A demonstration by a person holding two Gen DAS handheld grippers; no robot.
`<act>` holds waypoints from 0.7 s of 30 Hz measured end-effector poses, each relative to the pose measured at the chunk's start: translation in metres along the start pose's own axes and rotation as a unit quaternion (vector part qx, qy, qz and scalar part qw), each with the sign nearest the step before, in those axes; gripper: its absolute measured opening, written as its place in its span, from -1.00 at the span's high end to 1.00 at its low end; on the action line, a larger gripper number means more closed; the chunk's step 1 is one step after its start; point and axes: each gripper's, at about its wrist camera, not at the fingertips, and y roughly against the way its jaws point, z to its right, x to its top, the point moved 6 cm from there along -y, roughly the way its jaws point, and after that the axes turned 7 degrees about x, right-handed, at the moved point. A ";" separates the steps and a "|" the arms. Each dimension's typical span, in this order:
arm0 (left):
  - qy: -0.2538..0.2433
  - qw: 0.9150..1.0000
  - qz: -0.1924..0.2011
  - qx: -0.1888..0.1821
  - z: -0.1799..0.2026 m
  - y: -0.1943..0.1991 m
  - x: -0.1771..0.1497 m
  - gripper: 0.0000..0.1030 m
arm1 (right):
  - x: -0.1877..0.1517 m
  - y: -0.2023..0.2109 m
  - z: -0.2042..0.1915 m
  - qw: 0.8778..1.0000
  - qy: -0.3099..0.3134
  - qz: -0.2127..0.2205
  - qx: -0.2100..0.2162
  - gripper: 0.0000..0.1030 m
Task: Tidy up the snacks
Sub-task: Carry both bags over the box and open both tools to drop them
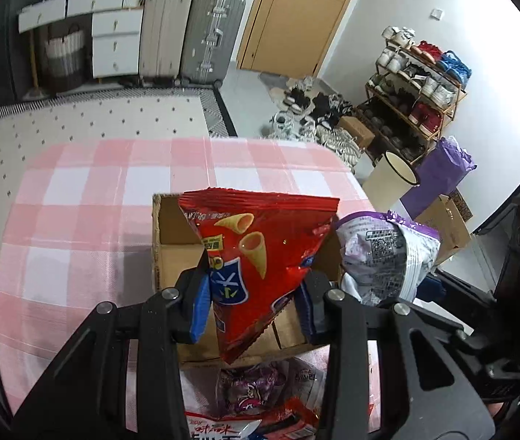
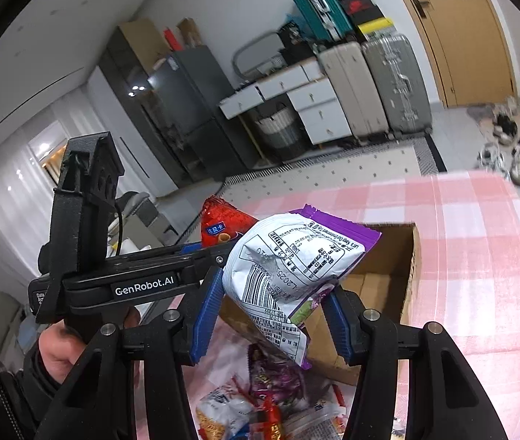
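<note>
The table (image 1: 76, 198), under a pink check cloth, runs wide and bare to the left of and beyond the box (image 1: 172, 242); its far edge shows against the dotted rug (image 1: 87, 117), and its right edge drops off just past the box, near a white bin (image 1: 391, 183). The open cardboard box sits at the table's near right part, its left and far walls standing free of anything. Loose snack packs (image 2: 278, 396) lie on the cloth just in front of the box's near wall.

The left gripper (image 1: 256, 304) is clamped on a red bag (image 1: 256, 256) of cone snacks, held upright above the box, its lower corner hanging over the near wall. The right gripper (image 2: 270, 315) is clamped on a purple bag (image 2: 292, 264), back side showing, held beside the red one and over the box's near right corner. The two bags are close, whether touching I cannot tell.
</note>
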 end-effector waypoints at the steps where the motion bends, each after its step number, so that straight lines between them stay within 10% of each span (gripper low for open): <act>1: -0.001 1.000 -0.003 0.001 -0.002 -0.007 0.000 0.32 | -0.001 -0.003 0.004 1.000 -0.002 -0.004 -0.004 -0.03; 16: -0.001 0.999 -0.037 0.015 -0.010 -0.063 -0.019 0.30 | -0.008 -0.032 0.040 0.999 -0.010 -0.017 -0.036 -0.08; 21: 0.001 0.998 -0.034 0.045 -0.016 -0.065 -0.020 -0.23 | -0.004 -0.023 0.042 0.998 0.004 0.004 -0.064 -0.47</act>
